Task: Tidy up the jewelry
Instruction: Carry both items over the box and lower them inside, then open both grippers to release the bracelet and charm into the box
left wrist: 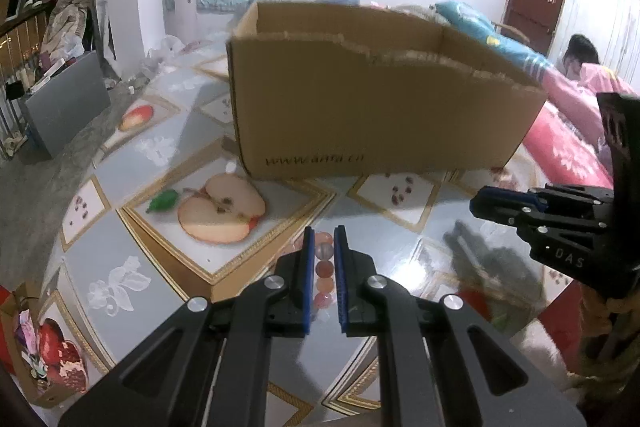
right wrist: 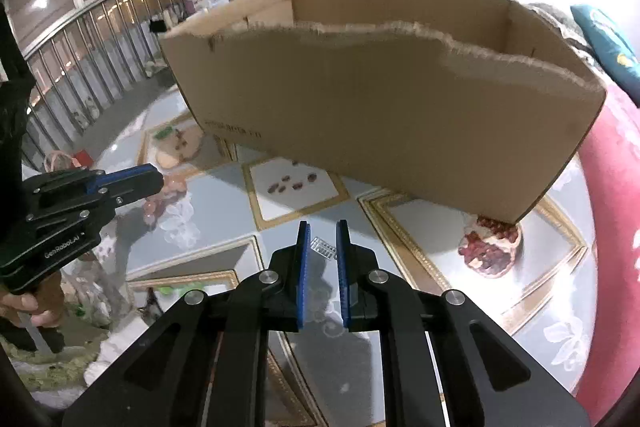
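The left tool (left wrist: 323, 247) clenched a beaded bracelet (left wrist: 324, 267); the right tool (right wrist: 322, 241), nearly closed, held nothing visible. Lifting it clear of the cardboard box (left wrist: 380, 107) ahead would suit.

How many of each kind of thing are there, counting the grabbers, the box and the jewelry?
Grippers: 2 (left gripper, right gripper)
Cardboard box: 1
Bead bracelet, between the left gripper's pads: 1
Small silver piece, at the right gripper's tips: 1
Total: 5
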### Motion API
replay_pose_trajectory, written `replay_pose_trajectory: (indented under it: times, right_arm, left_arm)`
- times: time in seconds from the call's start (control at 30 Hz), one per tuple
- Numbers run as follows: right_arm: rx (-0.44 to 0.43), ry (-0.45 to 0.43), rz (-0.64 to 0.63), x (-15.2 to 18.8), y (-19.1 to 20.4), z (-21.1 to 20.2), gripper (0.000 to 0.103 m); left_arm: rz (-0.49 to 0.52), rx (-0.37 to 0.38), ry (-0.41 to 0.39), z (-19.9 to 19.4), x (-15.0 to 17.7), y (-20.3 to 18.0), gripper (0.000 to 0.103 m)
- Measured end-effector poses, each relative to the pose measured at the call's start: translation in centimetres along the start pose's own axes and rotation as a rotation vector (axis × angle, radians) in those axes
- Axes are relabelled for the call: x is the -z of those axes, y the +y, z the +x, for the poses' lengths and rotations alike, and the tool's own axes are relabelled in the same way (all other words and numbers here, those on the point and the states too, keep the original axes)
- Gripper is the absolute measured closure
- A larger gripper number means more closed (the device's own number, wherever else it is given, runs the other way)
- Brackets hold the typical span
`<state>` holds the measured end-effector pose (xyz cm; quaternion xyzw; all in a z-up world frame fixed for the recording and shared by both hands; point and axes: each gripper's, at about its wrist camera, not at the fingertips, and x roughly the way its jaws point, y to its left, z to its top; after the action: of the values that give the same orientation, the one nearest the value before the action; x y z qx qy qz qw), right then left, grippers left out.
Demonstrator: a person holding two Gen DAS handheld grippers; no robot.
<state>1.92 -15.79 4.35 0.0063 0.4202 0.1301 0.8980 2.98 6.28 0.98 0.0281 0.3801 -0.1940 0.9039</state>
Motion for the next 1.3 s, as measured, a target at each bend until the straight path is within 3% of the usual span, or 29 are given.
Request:
replay_pose_trajectory:
  times: [0.27,0.47,0.6,0.83,1.03,1.13,1.3]
  right_arm:
    - [-0.071,-0.105,-0.011,-2.9,-0.1,-4.6,0.092]
    - [-0.130,-0.234,-0.047,-7.3,-1.0,-8.8,0.092]
    - [-0.182,-0.206,-0.057,-11.2,-2.7,-7.9,0.092]
    - [-0.251,0.125,0.051,-16.8,-6.6,1.2,0.092]
    - [-0.207,0.281,0.080,-17.8,-7.3,6.4,0.092]
    - [-0.200,0.336,0.103,-17.9,-7.5,8.1,0.092]
    - [-0.206,0.341,0.142,-17.8,-8.5,8.9,0.090]
  left_arm:
    - [-0.034,0.095,-0.115,-4.8,-3.4,0.7,0.094]
    - [-0.013,0.197,-0.222,-7.9,-8.8,0.3,0.094]
    - [0.012,0.250,-0.227,-6.9,-12.5,-0.4,0.094]
    - [-0.028,0.301,0.031,2.9,-17.1,-0.6,0.094]
    - [-0.062,0.298,0.249,10.1,-17.5,-1.1,0.094]
    - [-0.083,0.280,0.300,12.0,-17.3,-0.9,0.093]
    - [-0.122,0.270,0.287,12.3,-17.4,-0.1,0.083]
